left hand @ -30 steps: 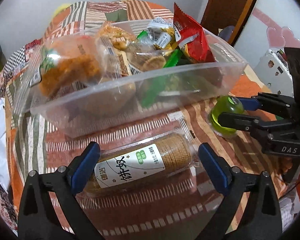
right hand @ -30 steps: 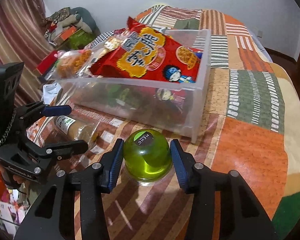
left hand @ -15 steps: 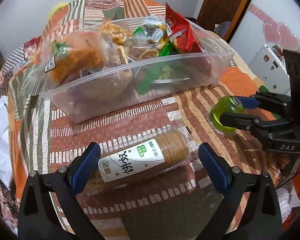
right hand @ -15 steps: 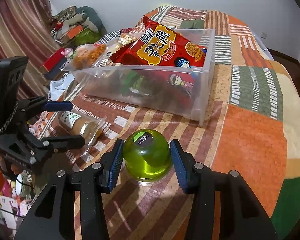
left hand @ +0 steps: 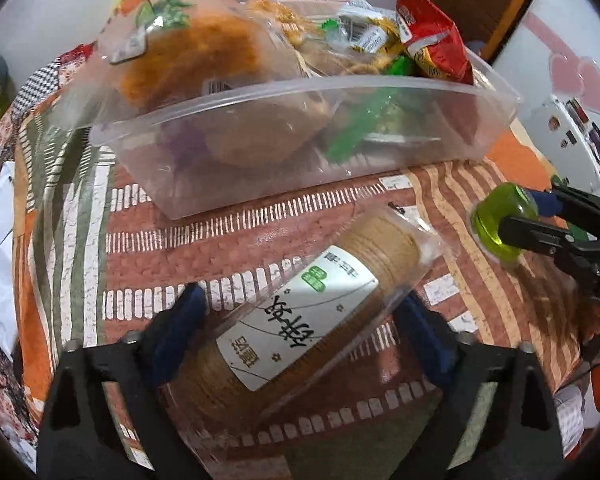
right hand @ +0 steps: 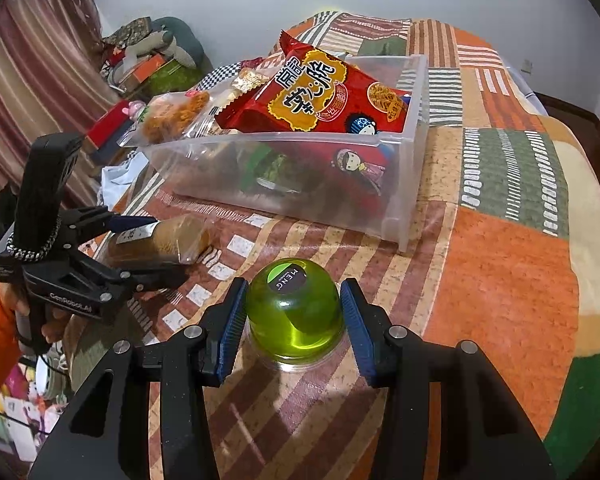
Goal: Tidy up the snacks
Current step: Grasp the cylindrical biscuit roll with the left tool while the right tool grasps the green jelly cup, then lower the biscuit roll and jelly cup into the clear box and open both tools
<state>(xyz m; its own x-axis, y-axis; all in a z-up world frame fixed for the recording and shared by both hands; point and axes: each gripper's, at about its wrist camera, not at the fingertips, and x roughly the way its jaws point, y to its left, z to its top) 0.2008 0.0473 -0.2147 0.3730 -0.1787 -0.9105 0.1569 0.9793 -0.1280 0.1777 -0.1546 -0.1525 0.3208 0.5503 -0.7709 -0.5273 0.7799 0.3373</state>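
**Biscuit roll bracketed by the left claw, jelly cup by the right**

While the clear plastic bin (left hand: pixel 284 168) already stood heaped with snack packets on the patchwork-covered surface (right hand: pixel 500 264), two items were seen outside it. A biscuit roll (left hand: pixel 320 304) in clear wrap lay on its side just in front of the bin, its long axis running diagonally between the pads of the left claw (left hand: pixel 300 328). That claw's jaws had just been closing and were drawn to a medium gap around the roll; the pads appeared to reach the wrapper on both sides, though a firm grip could not be confirmed in the blurred view. The roll was crossed at an angle rather than squarely, so some slewing on lift was judged possible.

A green jelly cup (right hand: pixel 294 312), dome upward, was set near the bin's end wall. It was bracketed by the right claw (right hand: pixel 294 320), held at a narrow gap with the blue pads close against its sides; from the left wrist view the pads seemed to touch it.

Each item was nearest its own claw, and the bin lay just beyond both.
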